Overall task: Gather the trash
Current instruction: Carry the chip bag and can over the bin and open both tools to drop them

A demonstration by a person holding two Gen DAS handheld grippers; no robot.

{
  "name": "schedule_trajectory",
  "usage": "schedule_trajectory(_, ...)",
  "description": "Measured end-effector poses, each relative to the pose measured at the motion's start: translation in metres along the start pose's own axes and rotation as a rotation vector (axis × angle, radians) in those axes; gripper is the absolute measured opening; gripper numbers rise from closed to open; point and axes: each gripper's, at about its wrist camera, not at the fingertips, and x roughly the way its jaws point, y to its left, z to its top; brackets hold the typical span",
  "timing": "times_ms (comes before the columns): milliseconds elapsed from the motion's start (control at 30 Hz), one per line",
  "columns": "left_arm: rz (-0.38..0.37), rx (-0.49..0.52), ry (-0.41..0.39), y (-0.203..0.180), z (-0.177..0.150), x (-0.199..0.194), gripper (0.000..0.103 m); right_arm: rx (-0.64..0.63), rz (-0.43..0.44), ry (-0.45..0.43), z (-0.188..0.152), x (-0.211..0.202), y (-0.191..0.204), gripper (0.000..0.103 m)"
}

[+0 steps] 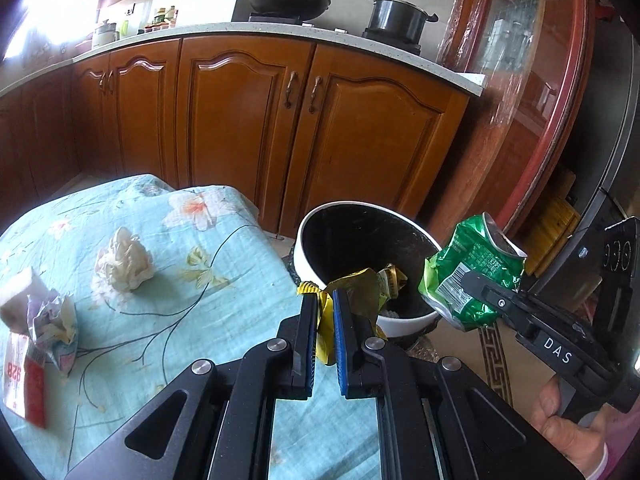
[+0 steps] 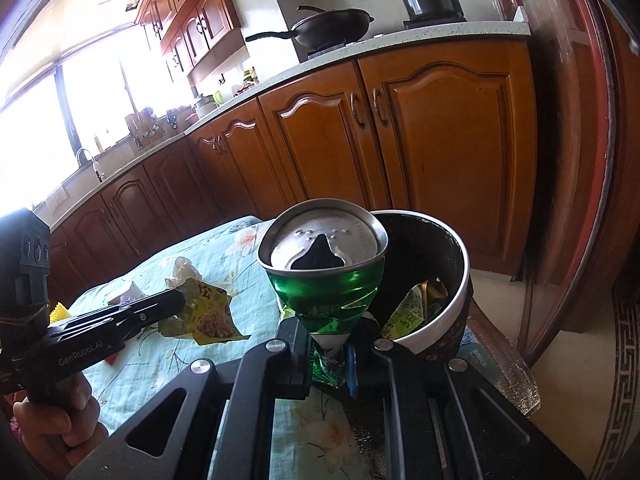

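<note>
Trash is split between both grippers beside the white bin (image 1: 312, 248): the left gripper (image 1: 325, 336) pinches a yellow wrapper (image 1: 362, 290), the right gripper (image 2: 330, 354) clamps a crushed green can (image 2: 324, 280) at the bin's rim. One wrapper already lies inside. On the floral cloth (image 1: 192, 300) remain one tissue wad (image 1: 124, 260) and one crumpled paper (image 1: 54, 320), nothing blocking them.
</note>
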Motion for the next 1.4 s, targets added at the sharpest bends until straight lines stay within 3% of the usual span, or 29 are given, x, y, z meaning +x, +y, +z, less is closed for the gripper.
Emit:
schedule_trajectory(600,-0.024,0.058,0.019,-0.026,0.038,0.064,0.007,0.003,-0.059,0.012,0.024,0.018,-0.025,0.012)
schedule_trajectory(1400,-0.013,0.047,0.139,-0.040,0.057,0.132,0.007,-0.013,-0.102,0.153,0.032,0.065,-0.045,0.012)
